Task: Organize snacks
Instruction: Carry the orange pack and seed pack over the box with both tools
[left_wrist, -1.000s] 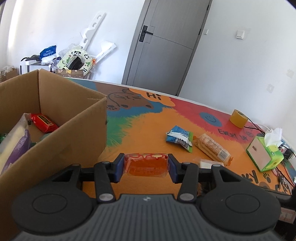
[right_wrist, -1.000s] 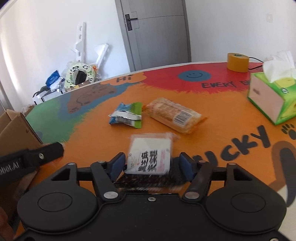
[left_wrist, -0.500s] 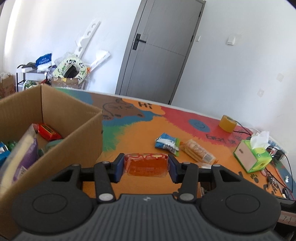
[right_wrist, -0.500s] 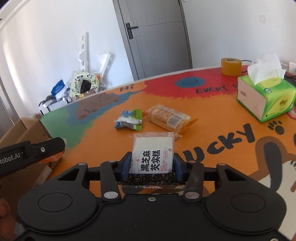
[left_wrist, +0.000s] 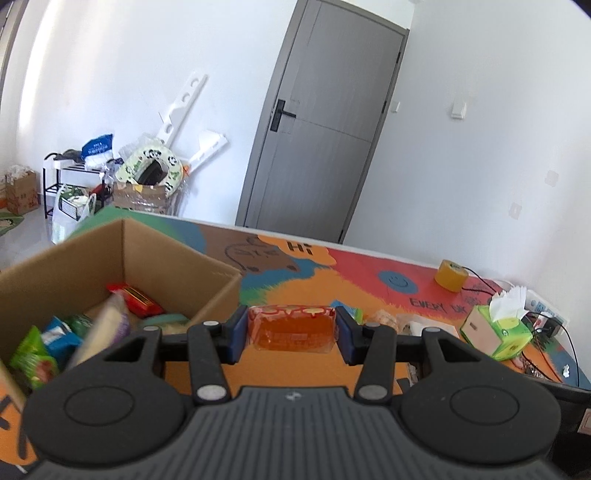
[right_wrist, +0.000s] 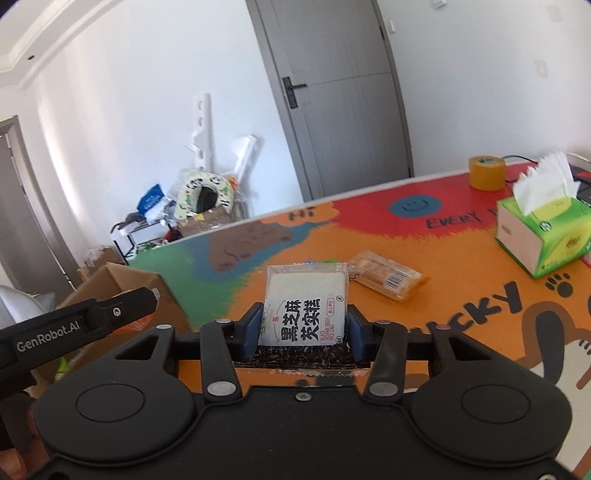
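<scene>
My left gripper (left_wrist: 291, 332) is shut on an orange translucent snack packet (left_wrist: 291, 323), held above the table just right of the open cardboard box (left_wrist: 177, 243). Several snacks lie inside the box, among them a red packet (left_wrist: 135, 295) and a green one (left_wrist: 31, 354). My right gripper (right_wrist: 303, 332) is shut on a white packet with black characters (right_wrist: 306, 291), raised off the colourful table (right_wrist: 461, 258). A beige cracker pack (right_wrist: 388, 278) lies on the table behind it. One finger of the left gripper (right_wrist: 110, 317) shows in front of the box (right_wrist: 122, 280).
A green tissue box (right_wrist: 543, 236) and a yellow tape roll (right_wrist: 485, 171) stand at the table's right and far side, with cables beyond. A corner of a blue-green packet (left_wrist: 352, 312) peeks past the left finger. Clutter sits by the wall near the grey door (right_wrist: 343, 103).
Both grippers have risen. The right jaws closed on the white packet and lifted it from the table. The left gripper, still holding the orange packet, now looks further into the box.
</scene>
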